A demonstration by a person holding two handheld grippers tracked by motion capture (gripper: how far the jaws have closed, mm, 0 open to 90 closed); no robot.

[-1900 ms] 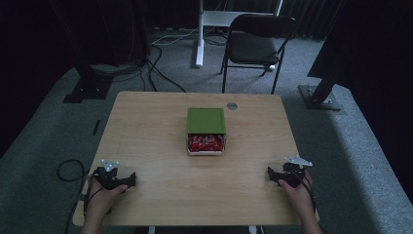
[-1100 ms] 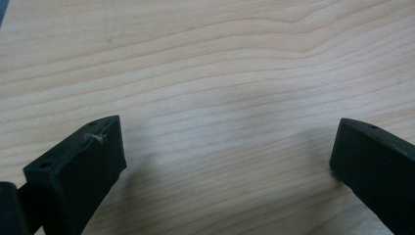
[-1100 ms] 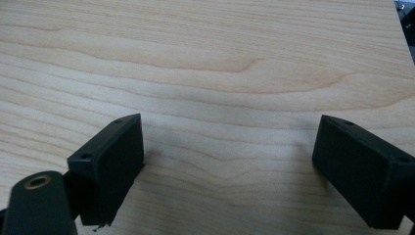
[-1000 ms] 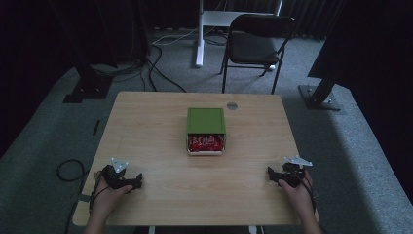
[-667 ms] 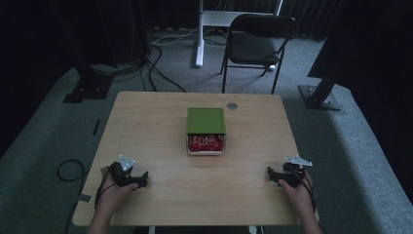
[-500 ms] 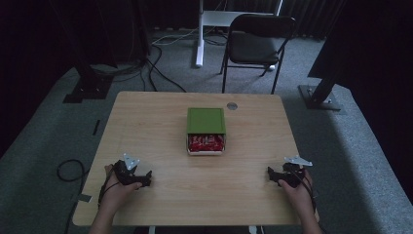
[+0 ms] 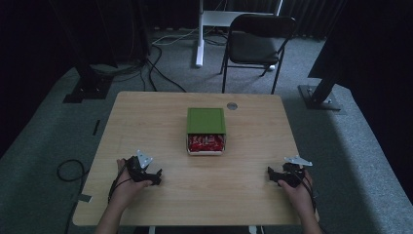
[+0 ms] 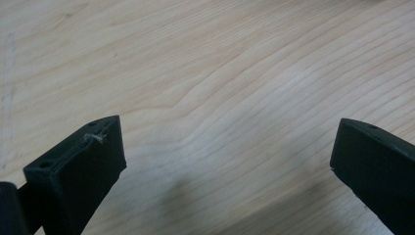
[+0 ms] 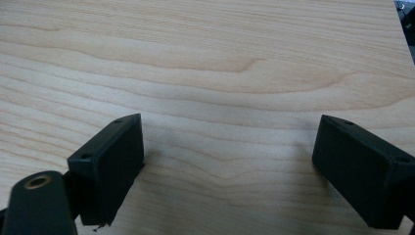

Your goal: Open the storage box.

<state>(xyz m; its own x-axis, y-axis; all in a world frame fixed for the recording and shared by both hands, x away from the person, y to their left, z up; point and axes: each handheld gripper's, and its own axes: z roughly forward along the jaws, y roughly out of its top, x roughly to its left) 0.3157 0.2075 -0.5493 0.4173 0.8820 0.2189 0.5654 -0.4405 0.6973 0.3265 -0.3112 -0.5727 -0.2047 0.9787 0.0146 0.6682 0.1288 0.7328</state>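
Left gripper [image 7: 155,177] has been shifted inward along the bench [image 7: 146,122], jaws spread, empty. Right gripper [image 7: 272,176] is unmoved, jaws spread. Green box [image 7: 206,130] sits mid-bench, untouched; an approach appears begun.

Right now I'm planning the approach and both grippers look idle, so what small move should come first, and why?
Probably ease the left gripper forward and to the right toward the box at the table's middle. Its jaws stand wide apart over bare wood, holding nothing, and it sits nearer the box than the right gripper, which rests open near the table's front edge. The green lid half covers red packets.
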